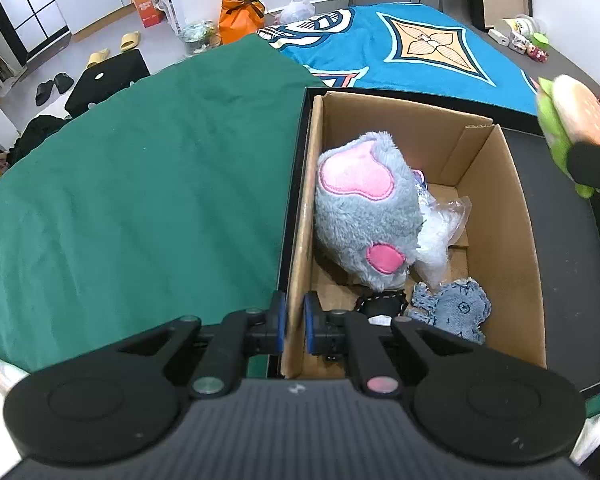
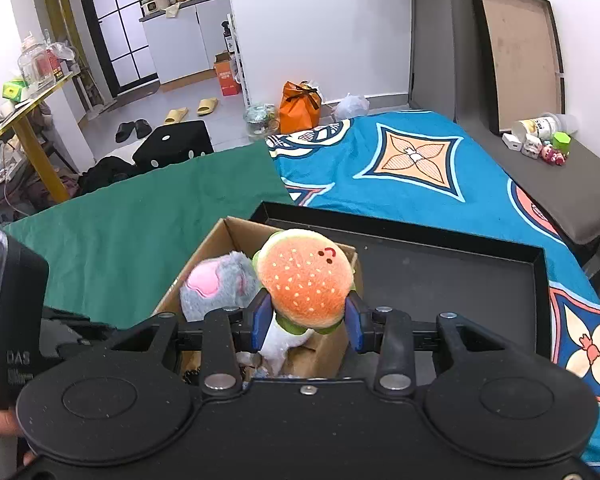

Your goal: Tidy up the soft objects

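Note:
An open cardboard box stands in a black tray on the bed. Inside it lie a grey plush with pink patches, a clear plastic bag and a denim piece. My left gripper is shut on the box's left wall near its near corner. My right gripper is shut on a burger plush with an orange bun and green edge. It holds the plush above the box, beside the grey plush. In the left wrist view the burger plush hangs at the right edge.
A green cloth covers the bed left of the tray, and a blue patterned blanket lies behind it. Small toys and jars sit on a grey ledge at the right. An orange bag, slippers and a black stool are on the floor.

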{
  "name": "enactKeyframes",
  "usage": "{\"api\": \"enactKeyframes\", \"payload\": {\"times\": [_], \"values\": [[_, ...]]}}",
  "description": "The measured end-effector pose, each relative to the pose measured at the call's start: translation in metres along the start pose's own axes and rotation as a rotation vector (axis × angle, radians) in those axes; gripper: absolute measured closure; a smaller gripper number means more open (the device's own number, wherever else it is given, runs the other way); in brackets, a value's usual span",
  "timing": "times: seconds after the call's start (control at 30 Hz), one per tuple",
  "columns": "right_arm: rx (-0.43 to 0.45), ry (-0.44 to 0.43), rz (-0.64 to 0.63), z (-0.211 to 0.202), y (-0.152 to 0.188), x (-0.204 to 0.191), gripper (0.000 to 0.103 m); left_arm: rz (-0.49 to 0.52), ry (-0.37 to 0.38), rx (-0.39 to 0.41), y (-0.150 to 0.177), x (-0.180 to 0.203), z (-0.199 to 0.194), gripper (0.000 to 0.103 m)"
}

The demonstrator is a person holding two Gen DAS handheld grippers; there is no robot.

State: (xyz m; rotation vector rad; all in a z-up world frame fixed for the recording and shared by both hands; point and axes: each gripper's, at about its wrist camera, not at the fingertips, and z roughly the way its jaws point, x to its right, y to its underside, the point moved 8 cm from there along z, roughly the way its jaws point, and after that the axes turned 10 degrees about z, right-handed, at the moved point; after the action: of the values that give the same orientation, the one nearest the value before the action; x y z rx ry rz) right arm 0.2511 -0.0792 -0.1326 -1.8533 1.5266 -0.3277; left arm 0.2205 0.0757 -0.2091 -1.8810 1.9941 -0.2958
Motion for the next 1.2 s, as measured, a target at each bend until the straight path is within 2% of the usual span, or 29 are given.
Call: {"api": "enactKeyframes", "payload": {"times": [0.1,0.13,0.17,0.2,0.23,0.77,1.07,1.1,1.2], "values": [[-0.003,-0.012,0.010,0.003,0.001,-0.006,0.059,-0.003,0.006,0.002,0.000,-0.002,0.001,0.094],[-0.007,-0.015,0.009,0.004,0.002,-0.007,0.047,-0.004,0.008,0.002,0.001,-0.002,0.001,0.094],[-0.015,-0.009,0.010,0.006,0.003,-0.007,0.027,-0.004,0.010,0.003,0.001,-0.003,0.001,0.094],[-0.011,0.011,0.016,0.006,0.004,-0.005,0.020,-0.004,0.011,0.003,0.001,-0.003,0.002,0.094],[-0.001,0.020,0.023,0.004,0.004,-0.003,0.018,-0.003,0.013,0.004,0.001,-0.003,0.002,0.094],[-0.015,0.058,0.098,-0.011,0.015,0.025,0.018,-0.004,0.019,0.026,0.000,-0.005,-0.004,0.093],[-0.001,0.048,0.145,-0.026,0.018,0.040,0.017,-0.041,0.032,0.068,-0.005,-0.010,-0.025,0.087],[0.000,0.046,0.149,-0.028,0.019,0.041,0.016,-0.045,0.032,0.072,-0.005,-0.009,-0.029,0.083],[0.005,0.040,0.159,-0.032,0.020,0.044,0.012,-0.016,0.018,0.087,-0.004,-0.003,-0.041,0.062]]}}
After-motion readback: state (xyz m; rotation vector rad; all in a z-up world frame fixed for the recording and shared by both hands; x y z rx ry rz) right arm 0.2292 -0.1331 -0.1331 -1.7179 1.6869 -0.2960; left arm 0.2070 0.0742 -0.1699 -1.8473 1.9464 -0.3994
